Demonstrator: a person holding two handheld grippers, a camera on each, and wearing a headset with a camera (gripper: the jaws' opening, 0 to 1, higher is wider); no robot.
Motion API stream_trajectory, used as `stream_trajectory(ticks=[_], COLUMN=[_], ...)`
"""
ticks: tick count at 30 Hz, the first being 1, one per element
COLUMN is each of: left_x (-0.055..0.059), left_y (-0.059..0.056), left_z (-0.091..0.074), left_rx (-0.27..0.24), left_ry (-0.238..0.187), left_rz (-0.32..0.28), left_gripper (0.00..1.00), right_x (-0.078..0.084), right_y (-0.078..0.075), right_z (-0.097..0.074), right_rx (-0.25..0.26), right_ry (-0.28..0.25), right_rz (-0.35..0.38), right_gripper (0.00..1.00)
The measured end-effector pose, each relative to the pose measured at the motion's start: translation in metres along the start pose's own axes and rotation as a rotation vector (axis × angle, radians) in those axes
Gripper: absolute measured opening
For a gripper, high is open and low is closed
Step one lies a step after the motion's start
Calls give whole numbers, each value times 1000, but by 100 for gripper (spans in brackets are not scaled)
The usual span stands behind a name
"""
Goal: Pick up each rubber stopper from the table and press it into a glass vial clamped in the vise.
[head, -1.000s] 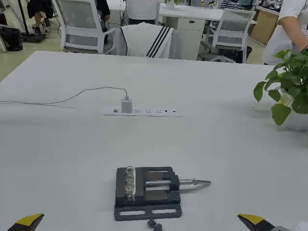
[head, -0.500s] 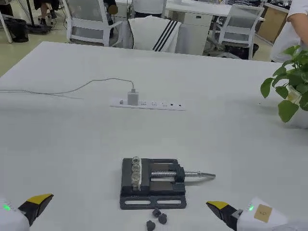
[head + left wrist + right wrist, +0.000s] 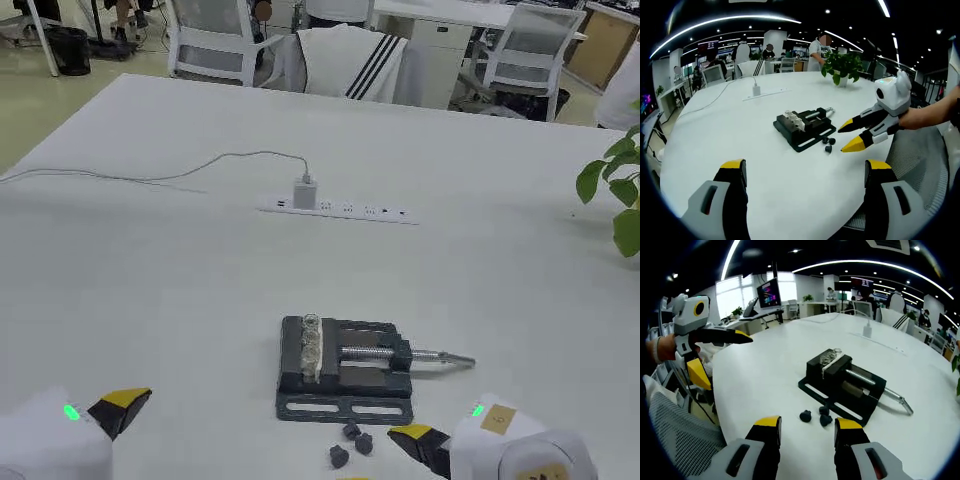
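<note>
Across the middle of the white counter [image 3: 150, 260] sits the dark vise [image 3: 345, 368], its long axis running left to right in front of me and its screw [image 3: 440, 355] pointing off to my right. My left tool [image 3: 805, 170] hangs over the near left of the counter, jaws spread wide with nothing between them. My right tool [image 3: 806, 424] is less widely parted and also holds nothing, its tips just short of the vise's near edge; the head view cuts off both tools at the bottom. The glass vials [image 3: 311, 345] stand upright, clamped at the vise's left end, in a row running away from me; I cannot count them surely. Three dark stoppers [image 3: 351, 443] lie loose on the counter just before the vise, too small to tell their facing.
</note>
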State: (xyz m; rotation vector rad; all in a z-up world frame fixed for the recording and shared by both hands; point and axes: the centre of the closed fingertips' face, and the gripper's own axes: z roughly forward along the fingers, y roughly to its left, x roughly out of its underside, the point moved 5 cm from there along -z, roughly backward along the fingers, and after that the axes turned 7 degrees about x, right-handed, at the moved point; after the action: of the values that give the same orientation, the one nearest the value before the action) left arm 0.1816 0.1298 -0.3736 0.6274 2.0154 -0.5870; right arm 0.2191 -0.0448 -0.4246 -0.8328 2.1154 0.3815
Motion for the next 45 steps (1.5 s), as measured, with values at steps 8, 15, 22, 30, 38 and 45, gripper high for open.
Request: stream_trajectory(ticks=[8,15,22,30,38,45], left_x=[2,6,12,14,18,18], left_y=[1,1,2,1,2,2], left_z=[-4,-6,-7,-6,-7,-7], left_rx=[3,11,17,23,25,24], left_ry=[-8,-10,-3,-2,3,5], left_rz=[-18,-28,-36,-43,-50,-51], left_gripper=[98,98,97,97,96,96], right_x=[0,9,12,13,15,14], right_y=[6,7,8,7,8,8], right_z=[9,20,25,30,31,30], right_rx=[3,36,62,83,84,84], right_ry=[7,39,47,55,61,55], right_rz=[17,34,48,60,54,47], right_gripper=[24,18,15,13,10,9])
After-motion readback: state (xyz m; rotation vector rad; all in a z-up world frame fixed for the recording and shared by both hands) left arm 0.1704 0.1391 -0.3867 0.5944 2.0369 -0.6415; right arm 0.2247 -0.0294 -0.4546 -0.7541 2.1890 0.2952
